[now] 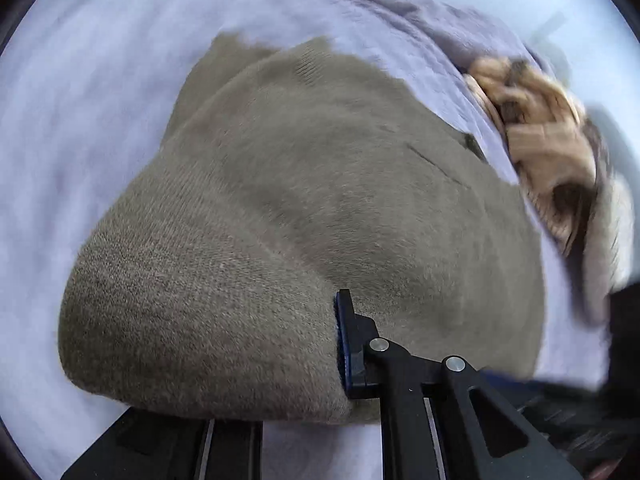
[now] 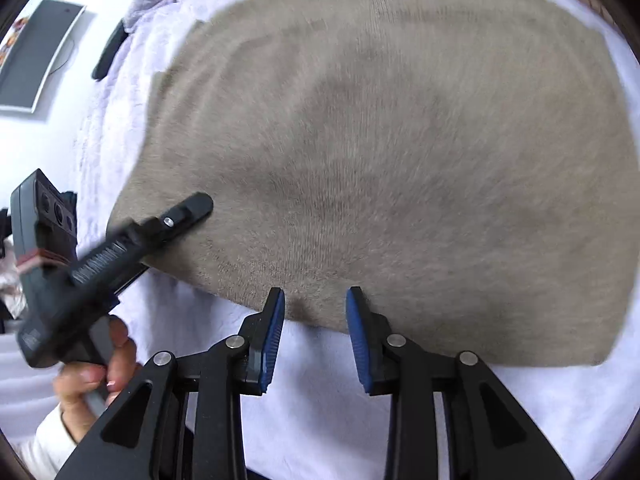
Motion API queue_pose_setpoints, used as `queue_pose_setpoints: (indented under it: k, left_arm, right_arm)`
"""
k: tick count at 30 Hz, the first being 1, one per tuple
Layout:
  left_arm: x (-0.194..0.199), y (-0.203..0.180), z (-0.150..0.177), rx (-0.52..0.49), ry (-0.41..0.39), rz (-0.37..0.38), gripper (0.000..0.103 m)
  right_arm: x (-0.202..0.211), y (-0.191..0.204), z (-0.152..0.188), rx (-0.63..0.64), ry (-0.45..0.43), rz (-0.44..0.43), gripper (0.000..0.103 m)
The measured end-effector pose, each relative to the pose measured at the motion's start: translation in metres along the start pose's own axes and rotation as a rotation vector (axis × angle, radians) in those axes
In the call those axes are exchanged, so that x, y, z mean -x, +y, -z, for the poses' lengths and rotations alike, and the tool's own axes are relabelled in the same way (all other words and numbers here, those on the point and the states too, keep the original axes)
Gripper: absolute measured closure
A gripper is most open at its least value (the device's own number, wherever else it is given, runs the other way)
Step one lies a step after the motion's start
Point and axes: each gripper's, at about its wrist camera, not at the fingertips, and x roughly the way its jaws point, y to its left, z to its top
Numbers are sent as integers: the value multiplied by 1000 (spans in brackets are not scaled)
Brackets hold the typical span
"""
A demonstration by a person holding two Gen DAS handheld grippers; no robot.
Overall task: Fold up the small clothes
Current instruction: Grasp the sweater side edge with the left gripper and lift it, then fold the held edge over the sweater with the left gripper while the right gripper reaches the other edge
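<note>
A taupe knitted garment (image 2: 400, 152) lies spread on a white fleecy cover (image 2: 320, 380). My right gripper (image 2: 316, 304) is open, its blue pads either side of the garment's near hem, with nothing between them gripped. My left gripper (image 2: 192, 208) reaches onto the garment's left edge in the right wrist view. In the left wrist view the garment (image 1: 304, 208) bulges up over the left finger, and only the right blue pad (image 1: 348, 344) shows, pressed against a fold of the knit.
A heap of beige and dark clothes (image 1: 548, 152) lies at the right in the left wrist view. A dark screen (image 2: 36, 56) and a black object (image 2: 108, 52) lie at the far left in the right wrist view. The cover is rumpled at the far side (image 1: 400, 4).
</note>
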Motion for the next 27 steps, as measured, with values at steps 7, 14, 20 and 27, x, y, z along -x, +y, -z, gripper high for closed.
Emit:
queue_pose_setpoints:
  k: [7, 14, 20, 27]
  left_arm:
    - [7, -16, 0, -130, -32, -50, 87]
    - [-6, 36, -2, 253, 53, 179, 87]
    - [-22, 42, 3, 330, 72, 184, 87]
    - [15, -28, -3, -28, -77, 23, 91]
  right_arm:
    - [63, 23, -54, 90, -49, -62, 36]
    - [33, 42, -53, 78, 18, -35, 73]
    - [-43, 4, -3, -39, 152, -6, 84]
    - [-41, -29, 11, -156, 84, -151, 96]
